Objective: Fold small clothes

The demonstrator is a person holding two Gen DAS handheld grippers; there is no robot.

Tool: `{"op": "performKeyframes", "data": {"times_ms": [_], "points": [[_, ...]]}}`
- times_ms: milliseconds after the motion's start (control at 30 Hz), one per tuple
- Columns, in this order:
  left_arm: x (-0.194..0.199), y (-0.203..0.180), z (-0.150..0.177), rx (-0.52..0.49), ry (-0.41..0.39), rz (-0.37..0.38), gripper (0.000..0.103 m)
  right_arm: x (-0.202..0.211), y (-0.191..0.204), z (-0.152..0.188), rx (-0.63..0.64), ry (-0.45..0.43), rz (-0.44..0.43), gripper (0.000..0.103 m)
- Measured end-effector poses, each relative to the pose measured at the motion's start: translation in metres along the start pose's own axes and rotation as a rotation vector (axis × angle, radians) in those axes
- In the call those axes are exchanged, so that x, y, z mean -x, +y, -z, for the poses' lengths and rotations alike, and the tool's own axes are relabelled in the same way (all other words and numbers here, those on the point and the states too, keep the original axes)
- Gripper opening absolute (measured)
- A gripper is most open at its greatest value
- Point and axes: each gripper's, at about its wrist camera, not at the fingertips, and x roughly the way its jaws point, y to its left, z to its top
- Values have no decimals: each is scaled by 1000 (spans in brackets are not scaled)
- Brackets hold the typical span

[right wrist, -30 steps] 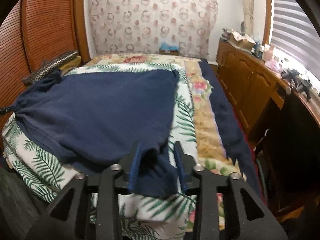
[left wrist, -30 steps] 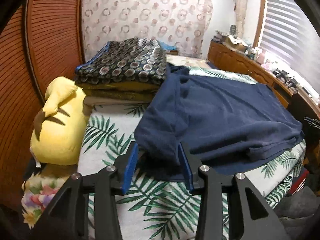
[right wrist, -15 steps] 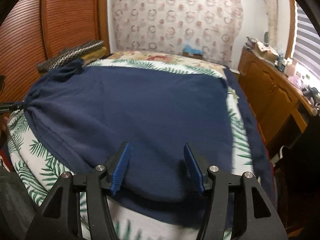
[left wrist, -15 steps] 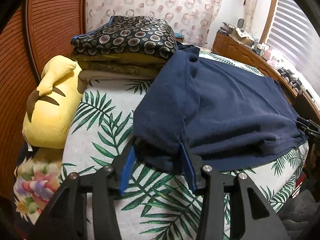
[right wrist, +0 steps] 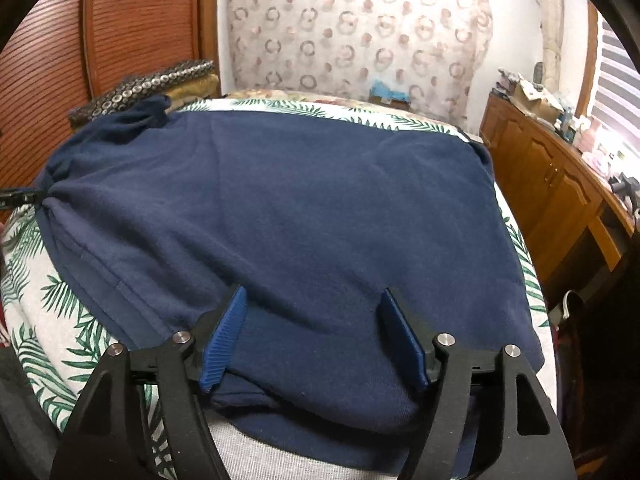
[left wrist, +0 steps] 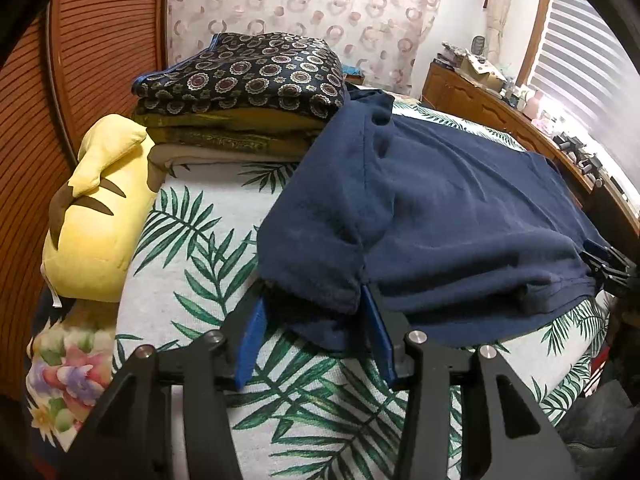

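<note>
A navy blue shirt (left wrist: 460, 216) lies spread on a bed with a palm-leaf cover (left wrist: 192, 264). It also fills the middle of the right wrist view (right wrist: 312, 208). My left gripper (left wrist: 312, 300) is open, its blue fingers on either side of the shirt's near sleeve, whose cloth drapes over the tips. My right gripper (right wrist: 312, 300) is open wide and rests over the shirt's near edge, holding nothing. The right gripper's tip shows at the far right of the left wrist view (left wrist: 604, 264).
A stack of folded cloths (left wrist: 244, 96) topped by a dark patterned one sits at the bed's head. A yellow plush (left wrist: 92, 224) lies by the wooden slatted wall (left wrist: 88, 60). A wooden cabinet (right wrist: 552, 184) with clutter runs along the right.
My right gripper has let go of the shirt corner and opened wide, now over the shirt's edge. My left gripper has moved closer along the sleeve and stays open.
</note>
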Motion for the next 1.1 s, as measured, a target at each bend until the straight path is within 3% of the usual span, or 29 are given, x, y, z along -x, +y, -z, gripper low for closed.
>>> {"op": "performKeyframes", "data": {"times_ms": [233,567,700,833,1100], "points": [[0,0,0,0,-6,8,46,8,-3,15,-43,-82,-12,75],[0,2,1,32,-26,8,47,8,-1,14,-45,-80,-30,76],[-1,4,-1,72,-18,112,46,4,1,10,-41,-64,-11,78],[-6,4,-1,94,-15,185,9,3,1,9,-49,-59,-10,78],[25,-25,-21,25,-163,235,6,3,1,9,-49,-60,-13,78]]}}
